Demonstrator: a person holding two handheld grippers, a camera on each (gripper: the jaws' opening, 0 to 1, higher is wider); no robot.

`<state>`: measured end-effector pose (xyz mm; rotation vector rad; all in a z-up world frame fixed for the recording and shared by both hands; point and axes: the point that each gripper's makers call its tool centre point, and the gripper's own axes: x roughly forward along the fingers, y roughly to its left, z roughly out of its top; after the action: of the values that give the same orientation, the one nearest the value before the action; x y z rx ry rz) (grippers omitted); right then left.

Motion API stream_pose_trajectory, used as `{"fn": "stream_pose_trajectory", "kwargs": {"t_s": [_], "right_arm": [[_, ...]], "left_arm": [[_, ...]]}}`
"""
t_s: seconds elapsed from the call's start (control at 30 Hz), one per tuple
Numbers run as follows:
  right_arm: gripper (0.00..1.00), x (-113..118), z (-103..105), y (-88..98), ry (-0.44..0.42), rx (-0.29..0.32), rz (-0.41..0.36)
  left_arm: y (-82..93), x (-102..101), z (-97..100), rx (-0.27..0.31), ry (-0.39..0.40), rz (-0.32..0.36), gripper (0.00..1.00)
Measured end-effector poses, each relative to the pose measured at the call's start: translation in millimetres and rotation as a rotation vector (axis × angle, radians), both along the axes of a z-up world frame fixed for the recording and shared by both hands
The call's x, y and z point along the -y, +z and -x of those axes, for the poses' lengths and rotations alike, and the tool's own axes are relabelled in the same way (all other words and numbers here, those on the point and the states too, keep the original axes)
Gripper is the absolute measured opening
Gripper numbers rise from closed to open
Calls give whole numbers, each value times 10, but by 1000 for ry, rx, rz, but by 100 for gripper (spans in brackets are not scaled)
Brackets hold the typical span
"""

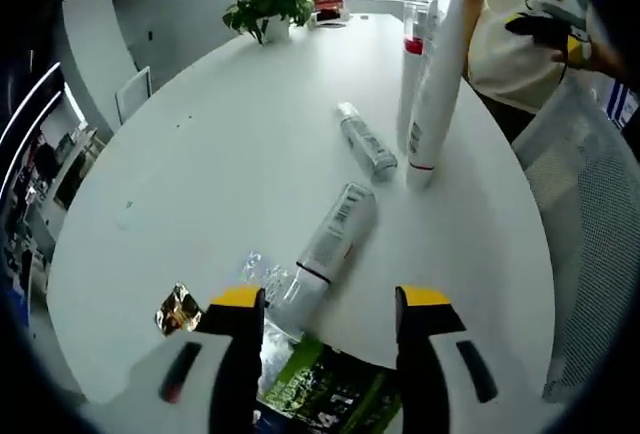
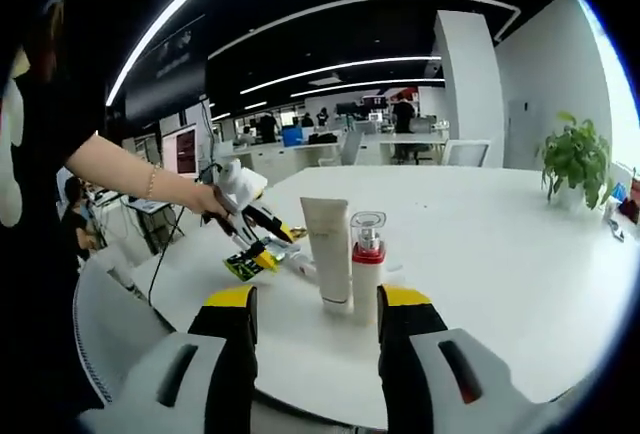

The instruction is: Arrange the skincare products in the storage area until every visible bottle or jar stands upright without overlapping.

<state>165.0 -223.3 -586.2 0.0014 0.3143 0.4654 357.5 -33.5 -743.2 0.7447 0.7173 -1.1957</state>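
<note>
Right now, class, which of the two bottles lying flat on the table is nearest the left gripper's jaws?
The larger silver bottle, its dark-ringed neck by the left gripper. The smaller silver bottle lies farther off, near the upright white tube.

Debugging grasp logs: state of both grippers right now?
Left gripper: open, holding nothing, above a lying bottle.
Right gripper: open, empty, before the upright tube.

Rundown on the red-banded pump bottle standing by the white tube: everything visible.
The pump bottle stands upright on the white table, close beside the taller white tube; contact can't be told. It has a white body, a red band at the shoulder and a clear cap over the pump. It looks like plastic. In the right gripper view it sits just beyond the open right gripper, ungrasped.
</note>
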Motion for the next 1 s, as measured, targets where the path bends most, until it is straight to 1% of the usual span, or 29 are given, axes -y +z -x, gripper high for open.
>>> {"fn": "stream_pose_trajectory", "kwargs": {"t_s": [0.07, 0.1, 0.13, 0.23, 0.33, 0.47, 0.73, 0.77, 0.87, 0.97, 1.0], "right_arm": [[48, 13, 13, 3, -1, -3, 5], [48, 32, 11, -4, -7, -2, 10], [48, 45, 10, -16, -13, -4, 9], [48, 84, 0, -60, -33, -11, 0], [48, 61, 4, -91, -29, -20, 0], [48, 61, 5, -120, -30, -26, 0], [48, 85, -37, -123, -39, -28, -2], [48, 87, -41, -122, -39, -28, -1], [48, 108, -79, -134, -43, -27, -4], [48, 96, -73, -146, -41, -30, -5], [48, 99, -81, -151, -42, -30, -4]], "left_arm": [[-47, 10, -31, -1, -2, -5, 51], [5, 38, -4, -2, -5, -6, 51], [-5, 48, -2, -5, -7, -8, 51], [-58, 58, 8, 4, -32, -30, 50], [-99, 56, 11, 3, -48, -42, 50], [-120, 60, 22, -1, -45, -44, 50], [-166, 57, -61, -14, -46, -36, 51], [-169, 67, -32, -21, -47, -36, 51], [-191, 63, -35, -43, -44, -37, 49], [-190, 71, -30, -41, -46, -39, 48], [-188, 78, -29, -39, -46, -39, 45]]}}
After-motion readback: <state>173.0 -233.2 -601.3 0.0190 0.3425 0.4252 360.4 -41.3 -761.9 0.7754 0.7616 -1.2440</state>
